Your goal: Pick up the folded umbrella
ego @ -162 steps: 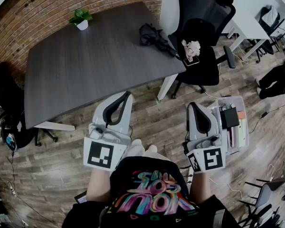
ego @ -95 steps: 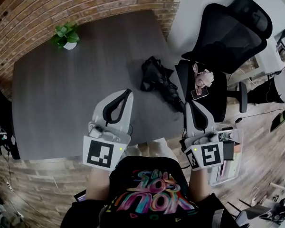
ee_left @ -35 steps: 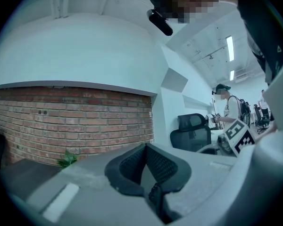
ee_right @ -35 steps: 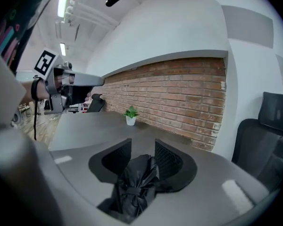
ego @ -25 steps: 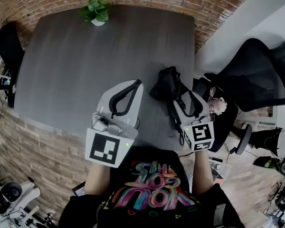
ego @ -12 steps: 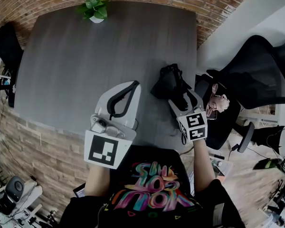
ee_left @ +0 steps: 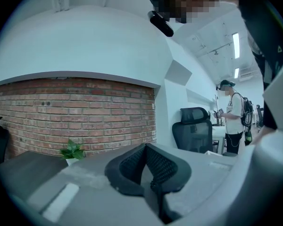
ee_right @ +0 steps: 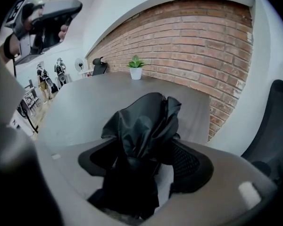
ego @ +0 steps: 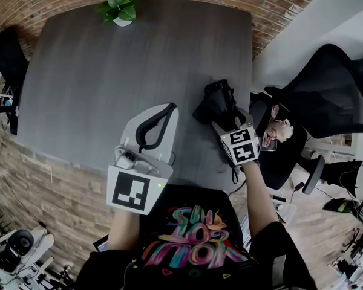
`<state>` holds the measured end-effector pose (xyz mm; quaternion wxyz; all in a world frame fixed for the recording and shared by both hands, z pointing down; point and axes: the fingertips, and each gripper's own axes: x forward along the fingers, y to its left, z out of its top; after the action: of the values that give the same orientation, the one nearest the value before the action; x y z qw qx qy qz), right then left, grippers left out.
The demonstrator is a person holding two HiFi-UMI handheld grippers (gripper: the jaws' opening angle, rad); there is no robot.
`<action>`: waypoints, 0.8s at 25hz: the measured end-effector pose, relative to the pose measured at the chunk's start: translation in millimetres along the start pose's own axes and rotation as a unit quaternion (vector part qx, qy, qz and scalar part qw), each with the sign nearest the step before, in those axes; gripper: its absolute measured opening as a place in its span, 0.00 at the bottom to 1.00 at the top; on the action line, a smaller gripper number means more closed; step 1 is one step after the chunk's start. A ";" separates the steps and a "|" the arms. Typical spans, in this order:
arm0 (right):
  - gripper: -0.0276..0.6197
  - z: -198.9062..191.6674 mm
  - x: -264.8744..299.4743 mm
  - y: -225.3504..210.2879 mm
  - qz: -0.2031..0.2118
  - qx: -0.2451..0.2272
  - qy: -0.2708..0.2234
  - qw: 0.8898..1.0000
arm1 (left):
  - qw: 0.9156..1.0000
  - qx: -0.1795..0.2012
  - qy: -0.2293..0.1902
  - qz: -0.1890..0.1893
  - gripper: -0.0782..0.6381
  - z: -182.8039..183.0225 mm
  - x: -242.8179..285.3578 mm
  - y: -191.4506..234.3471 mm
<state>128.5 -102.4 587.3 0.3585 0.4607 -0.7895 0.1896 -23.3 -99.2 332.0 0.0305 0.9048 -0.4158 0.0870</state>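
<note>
Head view: grey table [ego: 97,83] fills the upper left and middle of the frame. A brick wall [ego: 54,186] runs along its lower-left edge and across the top. Small potted plant [ego: 118,8] at the table's top edge, well apart from everything else.

Umbrella [ego: 215,101]: black, folded, loose cloth bunched. It lies on the table near the right edge, just right of frame centre.

Right hand-held gripper [ego: 225,118]: tilted down onto the near end of the umbrella, marker cube toward the bottom of the frame. In the right gripper view the jaws stand wide and are opening. The umbrella [ee_right: 141,124] sits between them and rises up the middle of the frame, with a pad on either side of the bundle. No squeeze on the cloth shows. Plant [ee_right: 136,62] is small at the far end of the table.

Left hand-held gripper [ego: 164,110]: over the table, left of the umbrella and apart from it. In the left gripper view [ee_left: 145,149] the jaws are closed tip to tip, with nothing between them. Plant [ee_left: 71,150] at lower left.

Black chair [ego: 327,89] at the right of the head view, off the table's right edge. A second person [ee_left: 233,119] stands far off at the right of the left gripper view.
</note>
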 end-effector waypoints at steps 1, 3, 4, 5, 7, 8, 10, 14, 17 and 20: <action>0.57 -0.9 3.2 -0.7 0.003 -0.001 0.007 1.000 | 1.000 -0.001 0.000 0.000 0.11 -0.3 0.3 0.0; 0.58 -2.4 8.6 -0.1 0.015 0.004 0.018 1.000 | 1.000 -0.002 0.002 0.001 0.11 -1.0 0.7 0.4; 0.58 -3.4 10.9 0.8 0.021 0.008 0.024 0.999 | 1.000 -0.002 0.002 0.001 0.11 -1.2 1.0 0.7; 0.59 -4.6 13.0 1.7 0.027 0.011 0.031 0.999 | 1.000 -0.002 0.002 0.002 0.11 -1.5 1.6 1.1; 0.59 -7.1 17.3 3.1 0.037 0.016 0.045 0.998 | 1.000 -0.005 0.002 0.003 0.11 -1.9 3.6 2.1; 0.59 -8.5 19.5 3.9 0.042 0.017 0.052 0.998 | 1.000 -0.006 0.003 0.003 0.11 -2.2 4.6 2.5; 0.59 -11.2 23.3 5.8 0.051 0.021 0.065 0.996 | 1.000 -0.007 0.004 0.002 0.11 -2.9 6.2 2.5; 0.58 -16.1 27.3 9.8 0.070 0.033 0.078 0.994 | 1.000 -0.008 0.005 0.002 0.11 -4.5 7.6 -0.3; 0.58 -17.2 28.7 11.1 0.065 0.028 0.081 0.994 | 1.000 -0.008 0.003 0.003 0.11 -3.7 9.6 -1.8; 0.57 -17.8 28.8 10.8 0.061 0.027 0.082 0.994 | 1.000 -0.004 0.000 0.002 0.11 -1.8 11.6 -4.2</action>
<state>116.9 -102.8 620.9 0.3970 0.4039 -0.7787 0.2699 -12.9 -104.9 336.0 0.0345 0.9037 -0.4181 0.0855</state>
